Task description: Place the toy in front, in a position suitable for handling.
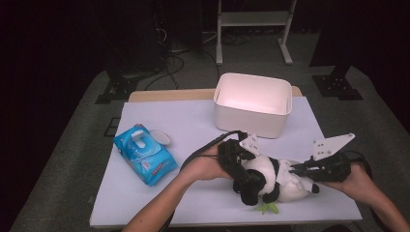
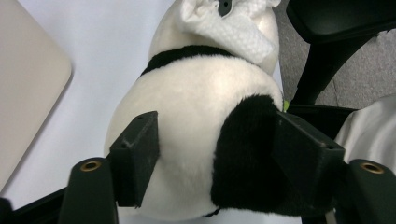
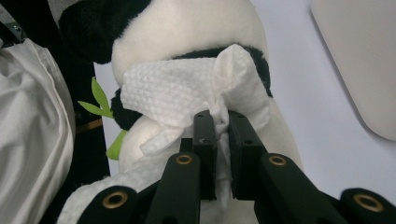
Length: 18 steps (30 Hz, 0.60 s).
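Right claw (image 3: pixel 223 128) pinches white wipe (image 3: pixel 180 93) against panda plush (image 3: pixel 187 28); left claw (image 2: pixel 212 144) straddles plush

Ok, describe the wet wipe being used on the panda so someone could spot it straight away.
Start at the white bin on the table, then come toward the near edge to the plush panda. The wet wipe is the crumpled white textured sheet on its body, pinched in the right claw, unlike the smooth fur around it.

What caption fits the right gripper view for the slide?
Right gripper pinching a white wet wipe against a plush panda lying on the white table.
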Tool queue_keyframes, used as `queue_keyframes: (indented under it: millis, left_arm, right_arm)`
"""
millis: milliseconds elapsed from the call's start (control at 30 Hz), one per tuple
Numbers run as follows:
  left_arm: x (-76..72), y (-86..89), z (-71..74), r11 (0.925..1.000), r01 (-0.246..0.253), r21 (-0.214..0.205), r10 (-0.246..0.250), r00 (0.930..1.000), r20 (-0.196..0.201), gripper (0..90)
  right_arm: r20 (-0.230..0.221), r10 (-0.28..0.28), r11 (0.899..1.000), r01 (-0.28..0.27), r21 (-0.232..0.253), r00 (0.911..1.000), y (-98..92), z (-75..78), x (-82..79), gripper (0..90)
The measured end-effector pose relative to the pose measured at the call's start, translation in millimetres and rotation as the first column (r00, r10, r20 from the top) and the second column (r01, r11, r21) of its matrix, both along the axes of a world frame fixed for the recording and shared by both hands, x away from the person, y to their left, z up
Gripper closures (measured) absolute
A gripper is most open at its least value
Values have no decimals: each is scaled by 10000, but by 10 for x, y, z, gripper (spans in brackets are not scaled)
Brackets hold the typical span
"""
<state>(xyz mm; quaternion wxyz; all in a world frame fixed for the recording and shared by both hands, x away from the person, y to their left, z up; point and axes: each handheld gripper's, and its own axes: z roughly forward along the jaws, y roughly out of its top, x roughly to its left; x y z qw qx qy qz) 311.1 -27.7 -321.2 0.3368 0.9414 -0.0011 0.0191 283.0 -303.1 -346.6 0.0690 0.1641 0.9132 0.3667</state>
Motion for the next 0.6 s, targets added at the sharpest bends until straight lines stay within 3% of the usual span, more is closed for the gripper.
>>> queue_keyframes:
  millis: [100, 267, 400, 600]
  left_arm:
    - [33, -49, -21, 9999, -11, 129, 11, 10000, 2, 272]
    - [110, -134, -98, 9996, -153, 249, 162, 9992, -359, 189]
    - [132, -226, -149, 9982, -172, 567, 185, 9996, -226, 160]
    - [194, -342, -198, 9965, -95, 827, 130, 9991, -413, 131]
  right_arm:
    - [37, 34, 10000, -34, 17, 10000, 31, -8, 20, 822]
    - [-63, 115, 9998, -114, 192, 9999, 56, -37, 62, 824]
    - [-82, 130, 9997, -128, 226, 9999, 79, -51, 79, 824]
    - [-144, 86, 9993, -81, 354, 9999, 80, -75, 90, 825]
